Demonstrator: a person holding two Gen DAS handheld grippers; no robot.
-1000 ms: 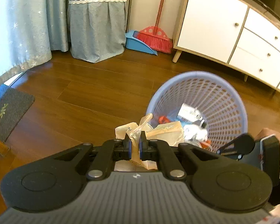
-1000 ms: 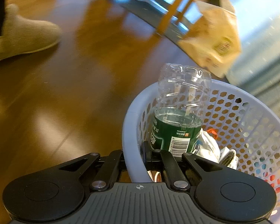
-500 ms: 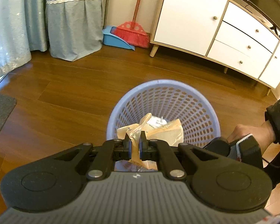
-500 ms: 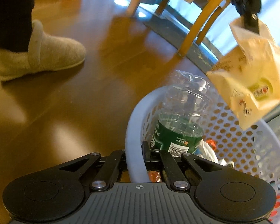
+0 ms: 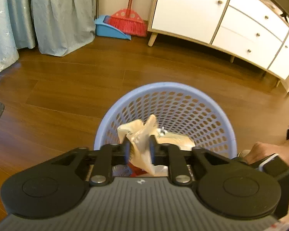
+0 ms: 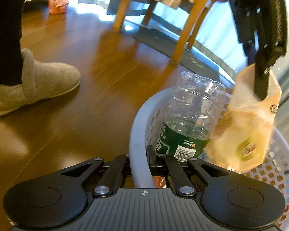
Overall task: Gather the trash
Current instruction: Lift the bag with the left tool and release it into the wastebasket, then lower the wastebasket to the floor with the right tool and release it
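Left wrist view: my left gripper (image 5: 138, 150) hangs over the basket (image 5: 212, 104), fingers parted around a blurred wrapper (image 5: 138, 134).

Right wrist view: my right gripper (image 6: 139, 159) pinches the basket's rim; a bottle (image 6: 190, 119) stands inside.

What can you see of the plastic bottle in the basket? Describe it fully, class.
The bottle is clear, crumpled plastic with a dark green label bearing white print and a barcode. It looks empty and stands tilted inside the basket, against its near wall, its upper end poking above the rim. Its cap end cannot be made out. The yellowish bag hangs right beside it; whether they touch is unclear. The right gripper, clamped on the basket rim, sits just below it.
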